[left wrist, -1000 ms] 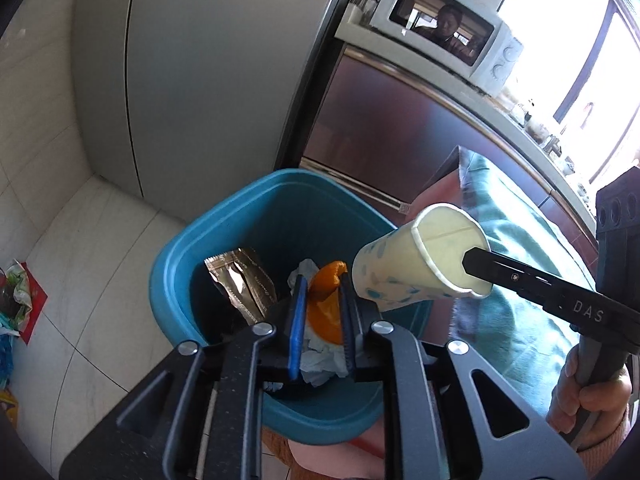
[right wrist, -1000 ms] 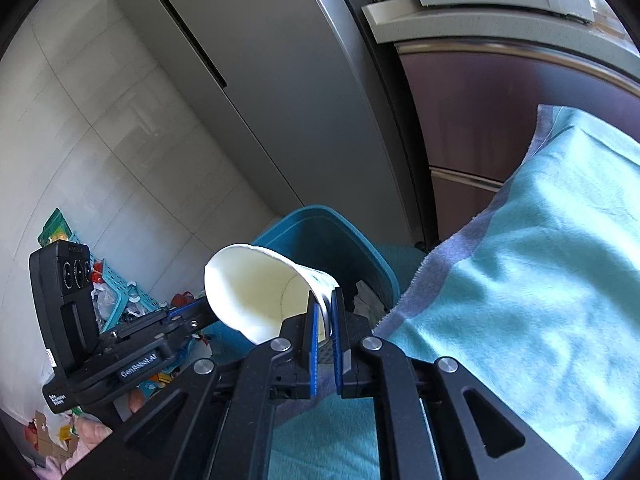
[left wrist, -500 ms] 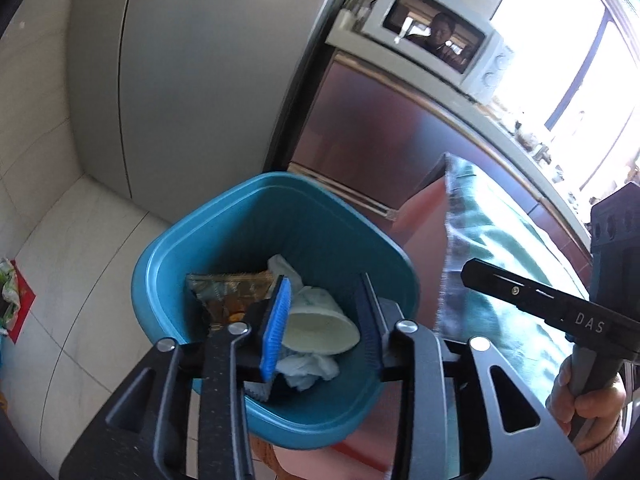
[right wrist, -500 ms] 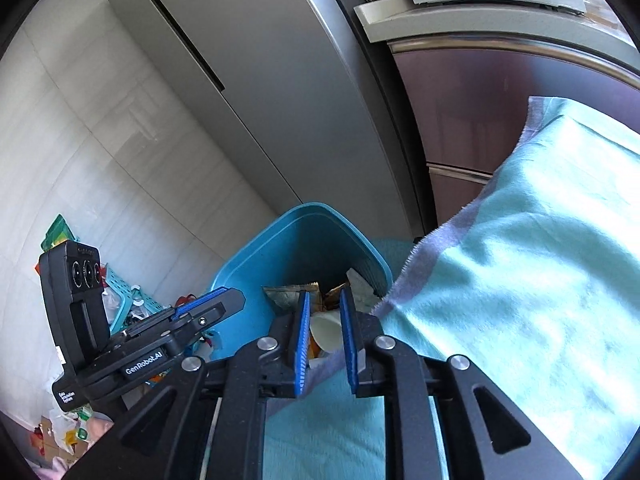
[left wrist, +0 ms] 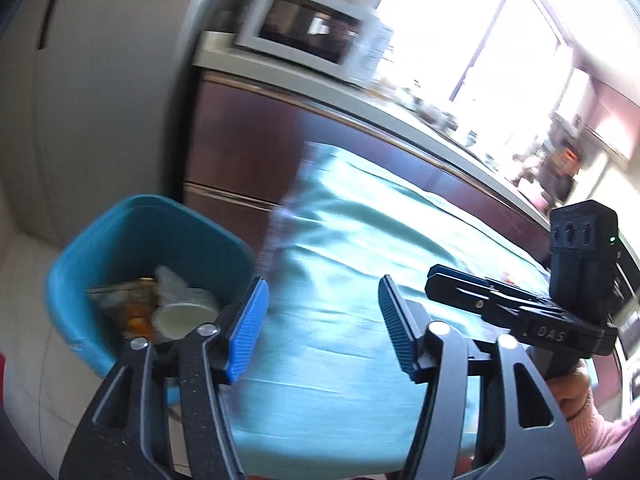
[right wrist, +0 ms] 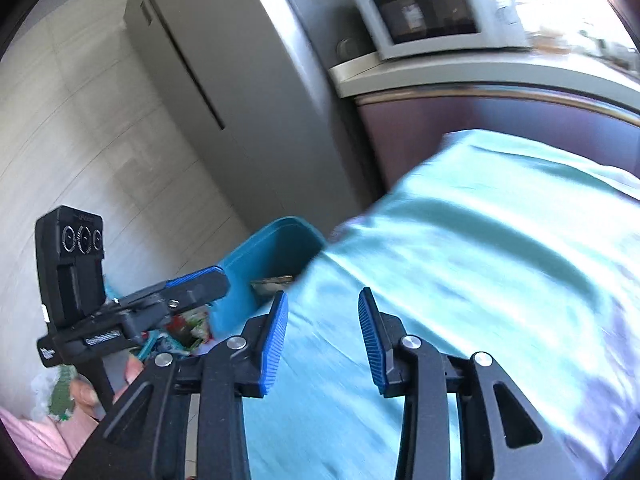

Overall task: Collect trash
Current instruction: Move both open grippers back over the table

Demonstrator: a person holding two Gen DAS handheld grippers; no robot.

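Two grippers are being held over the teal cloth, and both sets of fingers are spread wide apart with nothing between them. Left gripper is being carried just past the cloth's edge, its blue-padded fingers gaping over bare fabric. Right gripper is being shown the same way in its own view, with its blue fingers parted above the cloth.

Beside the cloth's left edge, the blue bin is being seen from above, and the trash is lying inside it: a pale paper cup on its side, a white crumpled piece behind it, a foil wrapper and something orange. From the right wrist, only the bin's rim and a corner of the wrapper are being caught.

Behind, a microwave is sitting on a counter next to a grey fridge; everything is being smeared by motion blur
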